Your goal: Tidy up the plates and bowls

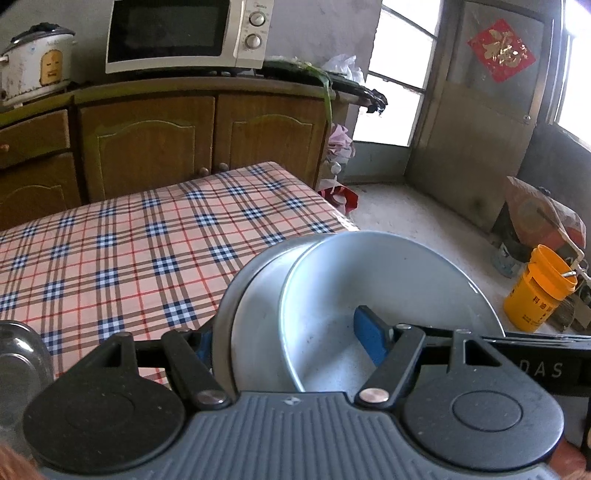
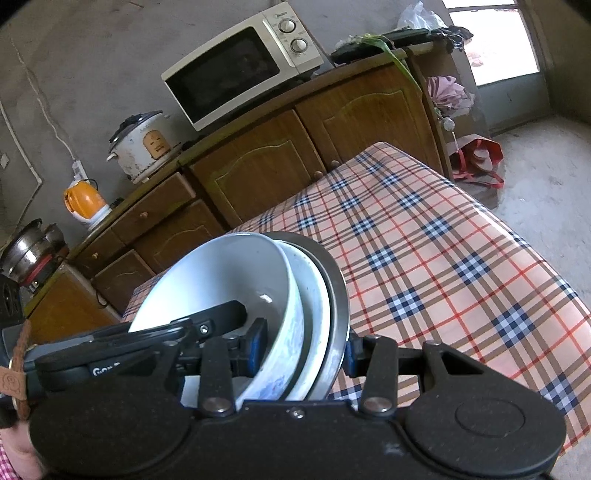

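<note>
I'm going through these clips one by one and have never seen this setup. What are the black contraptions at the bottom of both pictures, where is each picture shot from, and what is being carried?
There is no robot here. A person holds a hand-operated two-finger gripper in each hand, and a wide-angle camera on each gripper looks forward along its fingers. One picture comes from the left gripper, the other from the right gripper.

Both grippers clamp the same nested stack from opposite sides: a white bowl inside a second white dish, inside a metal bowl. Each gripper has one blue-padded finger inside the white bowl and the other outside the metal one.

The stack is held above a table with a plaid cloth. Behind it are wooden cabinets carrying a microwave and a rice cooker.
</note>
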Demonstrator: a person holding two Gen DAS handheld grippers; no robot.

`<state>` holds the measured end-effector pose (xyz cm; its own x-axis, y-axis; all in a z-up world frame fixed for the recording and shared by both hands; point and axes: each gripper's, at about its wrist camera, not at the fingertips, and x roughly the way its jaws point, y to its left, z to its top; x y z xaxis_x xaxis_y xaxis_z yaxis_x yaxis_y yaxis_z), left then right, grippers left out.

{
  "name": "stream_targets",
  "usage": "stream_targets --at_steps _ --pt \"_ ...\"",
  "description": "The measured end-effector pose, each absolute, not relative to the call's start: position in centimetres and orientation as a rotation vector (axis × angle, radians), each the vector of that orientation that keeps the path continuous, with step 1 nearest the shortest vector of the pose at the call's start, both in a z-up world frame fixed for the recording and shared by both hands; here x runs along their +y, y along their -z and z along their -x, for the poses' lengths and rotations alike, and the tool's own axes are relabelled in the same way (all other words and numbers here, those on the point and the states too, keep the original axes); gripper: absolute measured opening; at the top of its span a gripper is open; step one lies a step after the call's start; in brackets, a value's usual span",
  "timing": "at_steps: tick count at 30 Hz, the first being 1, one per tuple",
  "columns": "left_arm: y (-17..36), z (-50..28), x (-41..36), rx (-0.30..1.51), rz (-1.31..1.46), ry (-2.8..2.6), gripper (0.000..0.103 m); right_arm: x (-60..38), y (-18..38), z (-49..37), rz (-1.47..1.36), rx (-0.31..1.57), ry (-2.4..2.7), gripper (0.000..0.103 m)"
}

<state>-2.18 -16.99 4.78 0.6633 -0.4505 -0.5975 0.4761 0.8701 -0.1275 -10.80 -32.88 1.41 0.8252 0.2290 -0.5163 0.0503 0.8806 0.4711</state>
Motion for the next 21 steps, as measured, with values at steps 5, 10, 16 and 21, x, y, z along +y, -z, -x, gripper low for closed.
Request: stream_targets --at_steps 5,10,16,21 --pt "-5.2 2.8 -16.4 0.656 -0.033 0.509 0.074 -32.3 -1.8 11.0 -0.482 0.595 -0.112 0.05" --pt "-5.5 3.2 -15.7 0.652 -0.026 0.494 0.074 -31.6 -2.1 11.1 -0.475 0.597 -0.126 0.05" --pt "-5.8 3.7 -14.7 0.649 -0.011 0.474 0.074 -30.5 -2.4 11.1 -0.461 0.604 -0.145 0.05" --pt "-6.0 3.9 -13.8 0.646 -0.006 0.457 0.074 -29.6 -2.6 11.0 -0.453 0.608 -0.162 0.05"
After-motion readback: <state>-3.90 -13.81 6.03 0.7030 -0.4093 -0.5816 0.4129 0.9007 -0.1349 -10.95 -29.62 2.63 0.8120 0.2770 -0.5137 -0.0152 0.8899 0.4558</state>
